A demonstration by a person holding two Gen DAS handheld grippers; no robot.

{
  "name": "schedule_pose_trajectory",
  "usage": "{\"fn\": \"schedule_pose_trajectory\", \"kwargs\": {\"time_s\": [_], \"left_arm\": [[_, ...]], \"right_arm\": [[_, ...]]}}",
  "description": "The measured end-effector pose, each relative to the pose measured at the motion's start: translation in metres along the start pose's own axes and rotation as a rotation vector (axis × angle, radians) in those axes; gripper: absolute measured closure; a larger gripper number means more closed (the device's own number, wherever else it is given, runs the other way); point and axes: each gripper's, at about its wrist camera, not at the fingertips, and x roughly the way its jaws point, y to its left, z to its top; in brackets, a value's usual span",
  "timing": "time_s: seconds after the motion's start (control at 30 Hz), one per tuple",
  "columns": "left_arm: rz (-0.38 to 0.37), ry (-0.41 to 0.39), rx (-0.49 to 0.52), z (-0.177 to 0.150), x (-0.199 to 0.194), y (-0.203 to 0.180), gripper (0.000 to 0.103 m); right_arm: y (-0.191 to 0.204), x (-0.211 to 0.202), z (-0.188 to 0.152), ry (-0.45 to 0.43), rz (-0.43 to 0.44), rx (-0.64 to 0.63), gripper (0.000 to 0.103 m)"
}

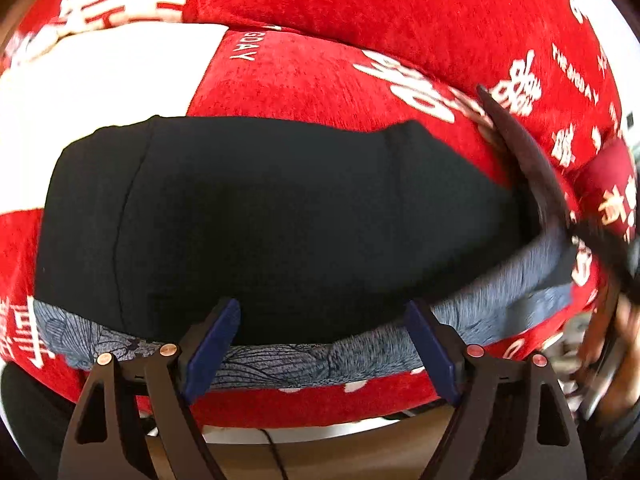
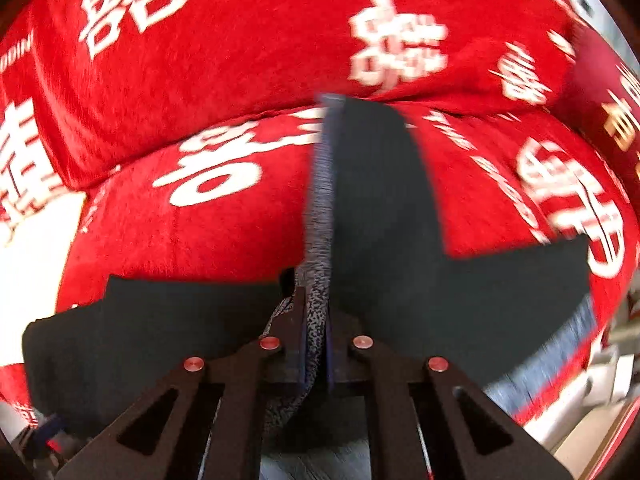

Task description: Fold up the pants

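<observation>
Pants: dark pants (image 1: pixel 248 216) lie spread on a red cover (image 1: pixel 360 20), the waistband (image 1: pixel 280 356) toward the camera in the left wrist view; its grey-blue patterned inner side shows along the near edge.
Lifted part: in the right wrist view a strip of the waistband (image 2: pixel 322 216) stands up off the cover with a flap of dark cloth beside it, motion-blurred; the rest of the pants (image 2: pixel 160 320) lies flat to either side.
Left tool: the left tool (image 1: pixel 322 348) stands wide open, its blue pads (image 1: pixel 212 348) just over the near edge of the pants; nothing is pinched between them, though the waistband runs under the gap.
Right tool: the right tool (image 2: pixel 316 344) is clamped on the waistband, the patterned cloth squeezed between its closed fingers. In the left wrist view it shows at the right edge (image 1: pixel 600 248) as a dark blur with the cloth rising from it.
Cover: red plush with large white characters and small white lettering; a ridge or fold (image 2: pixel 240 108) crosses behind the pants. A white patch (image 1: pixel 100 80) lies at the far left.
Surroundings: a darker red object with gold characters (image 1: pixel 616 192) sits at the right, just past the pants. Below the cover's near edge, a pale rim and a brown surface with a thin dark cord (image 1: pixel 276 452). Pale objects (image 2: pixel 608 376) show low right, too blurred to identify.
In the way: only the raised cloth, which hides some of the cover behind it.
Containers: I cannot make out any.
</observation>
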Motion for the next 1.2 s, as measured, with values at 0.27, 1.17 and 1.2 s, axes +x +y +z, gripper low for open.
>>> {"fn": "schedule_pose_trajectory", "kwargs": {"time_s": [0.27, 1.17, 1.2], "left_arm": [[0.212, 0.051, 0.228, -0.011, 0.029, -0.047, 0.018], [0.173, -0.103, -0.006, 0.005, -0.037, 0.059, 0.0], [0.168, -0.112, -0.019, 0.013, -0.037, 0.058, 0.0]], "right_arm": [[-0.047, 0.006, -0.066, 0.053, -0.035, 0.063, 0.096], [-0.037, -0.047, -0.06, -0.115, -0.081, -0.089, 0.029], [-0.025, -0.053, -0.055, -0.15, -0.081, -0.131, 0.021]]}}
